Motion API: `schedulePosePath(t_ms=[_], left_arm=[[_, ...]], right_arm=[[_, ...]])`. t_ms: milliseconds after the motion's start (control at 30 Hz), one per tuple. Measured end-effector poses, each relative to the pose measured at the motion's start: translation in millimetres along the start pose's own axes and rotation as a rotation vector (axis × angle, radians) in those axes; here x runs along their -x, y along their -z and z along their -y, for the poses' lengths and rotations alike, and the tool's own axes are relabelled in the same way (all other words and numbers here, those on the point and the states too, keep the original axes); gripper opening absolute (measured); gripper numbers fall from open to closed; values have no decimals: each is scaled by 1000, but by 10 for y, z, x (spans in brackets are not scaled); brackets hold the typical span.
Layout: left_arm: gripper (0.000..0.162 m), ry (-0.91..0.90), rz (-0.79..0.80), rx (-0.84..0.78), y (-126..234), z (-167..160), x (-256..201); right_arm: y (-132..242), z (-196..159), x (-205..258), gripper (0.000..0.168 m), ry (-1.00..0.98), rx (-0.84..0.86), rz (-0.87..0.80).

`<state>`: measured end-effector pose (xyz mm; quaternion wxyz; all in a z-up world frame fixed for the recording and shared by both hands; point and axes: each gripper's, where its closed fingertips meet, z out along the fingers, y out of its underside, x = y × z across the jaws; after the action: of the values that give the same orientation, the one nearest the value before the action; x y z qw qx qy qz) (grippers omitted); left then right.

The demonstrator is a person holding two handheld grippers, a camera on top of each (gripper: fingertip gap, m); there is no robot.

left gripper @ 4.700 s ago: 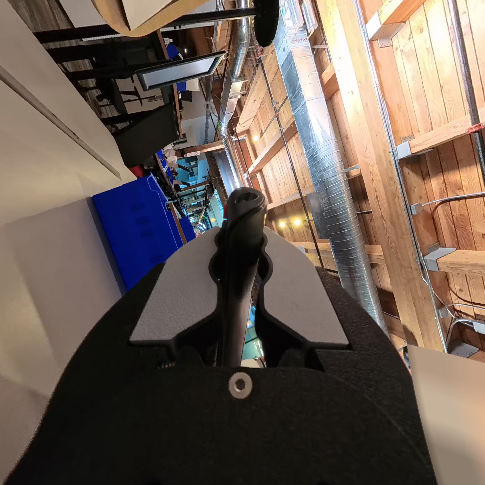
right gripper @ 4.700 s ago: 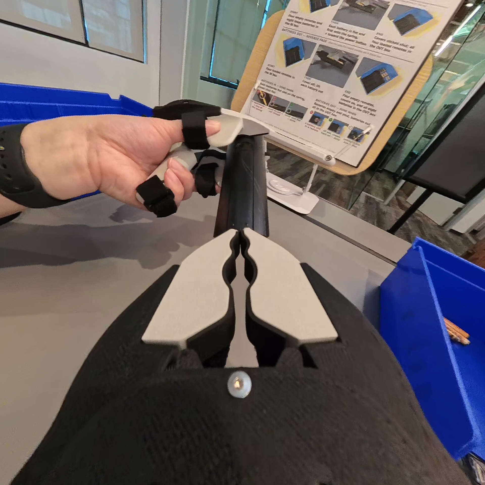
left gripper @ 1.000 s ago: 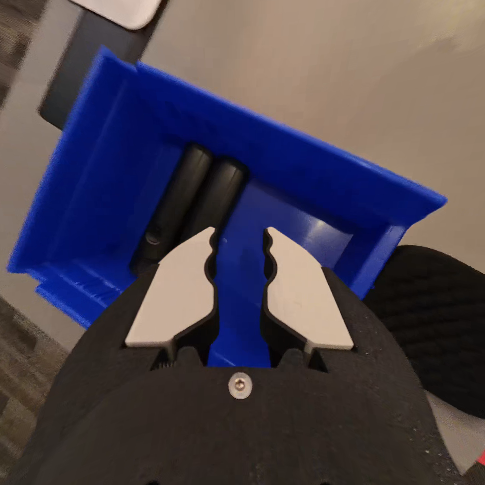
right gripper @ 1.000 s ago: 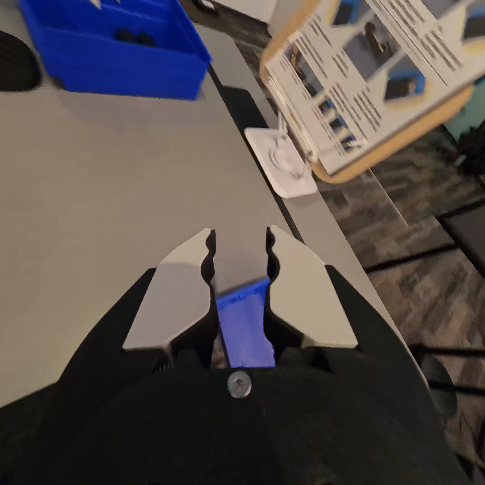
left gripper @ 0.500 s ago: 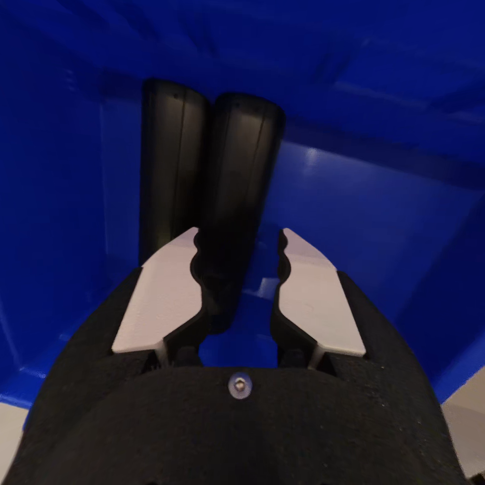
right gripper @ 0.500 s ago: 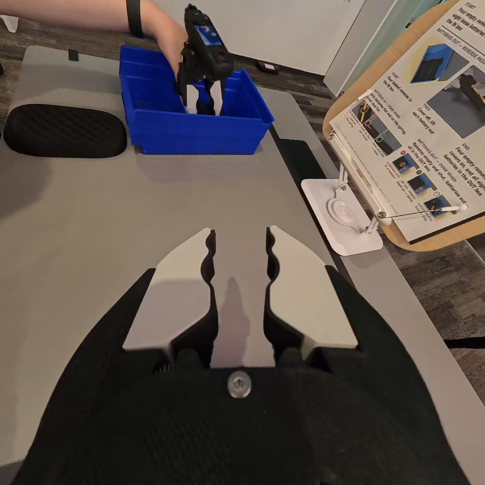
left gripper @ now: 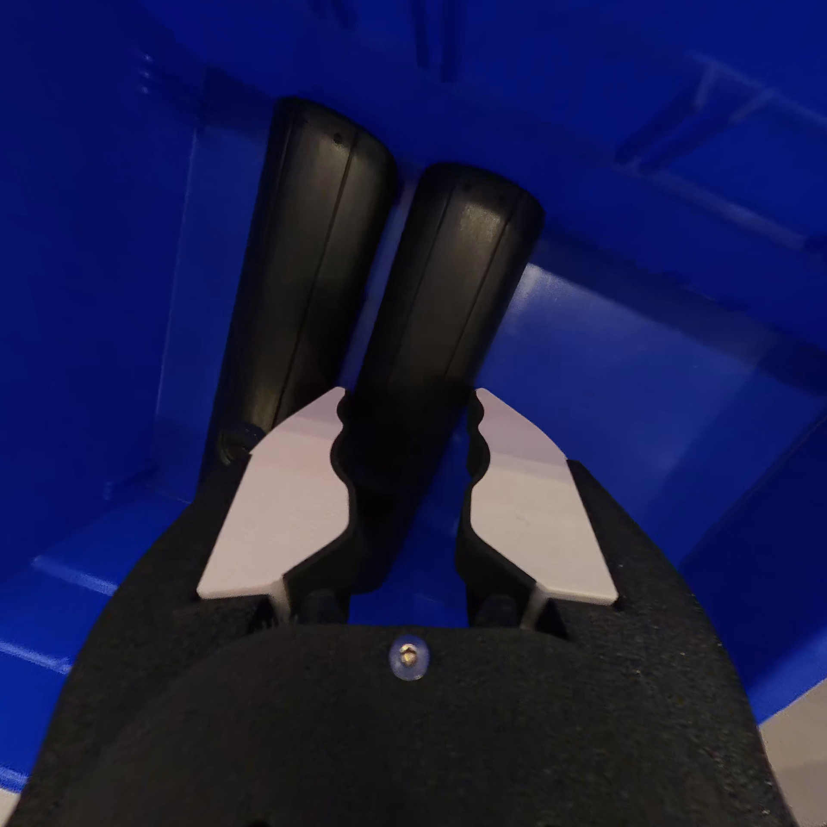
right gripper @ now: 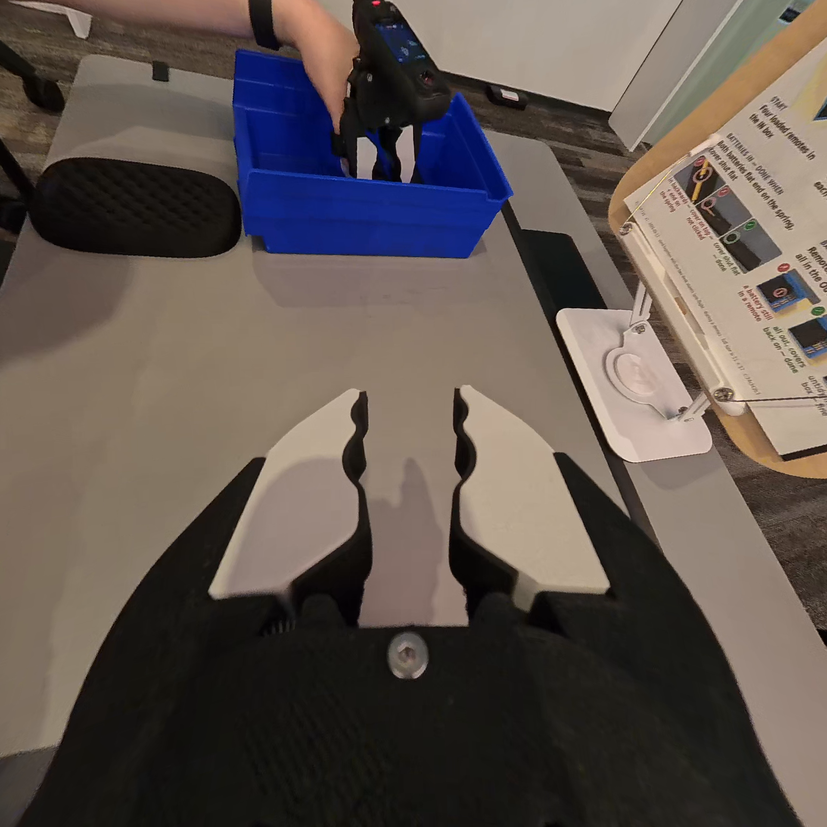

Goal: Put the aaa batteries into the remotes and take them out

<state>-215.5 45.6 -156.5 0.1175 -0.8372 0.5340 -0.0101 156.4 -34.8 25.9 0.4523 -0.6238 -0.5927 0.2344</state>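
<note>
Straddling remote (left gripper: 429, 313), left gripper (left gripper: 409, 402) only

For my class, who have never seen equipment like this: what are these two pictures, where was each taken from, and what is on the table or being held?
A person holds a two-fingered gripper in each hand, each carrying a camera that looks along its fingers. The right gripper hovers open and empty over the grey table. Its view shows the blue bin, a black padded rest beside it, an instruction board on a white stand, and the person's hand dipping the left gripper into the bin. The left view looks inside: two black remotes lie side by side. The open fingers straddle the right remote; the left remote lies outside them.
</note>
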Motion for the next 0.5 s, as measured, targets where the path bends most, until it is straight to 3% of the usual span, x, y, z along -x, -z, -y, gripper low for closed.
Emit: schedulePosePath(t_ms=[167, 300, 500], left_arm=[[49, -10, 35, 67, 46, -83, -112], [49, 8, 88, 13, 163, -25, -113], [48, 75, 183, -118, 718, 56, -2]], right_arm=[[-18, 14, 62, 39, -13, -31, 30], [-70, 26, 122, 39, -16, -44, 51], [-296, 71, 115, 39, -89, -81, 35]])
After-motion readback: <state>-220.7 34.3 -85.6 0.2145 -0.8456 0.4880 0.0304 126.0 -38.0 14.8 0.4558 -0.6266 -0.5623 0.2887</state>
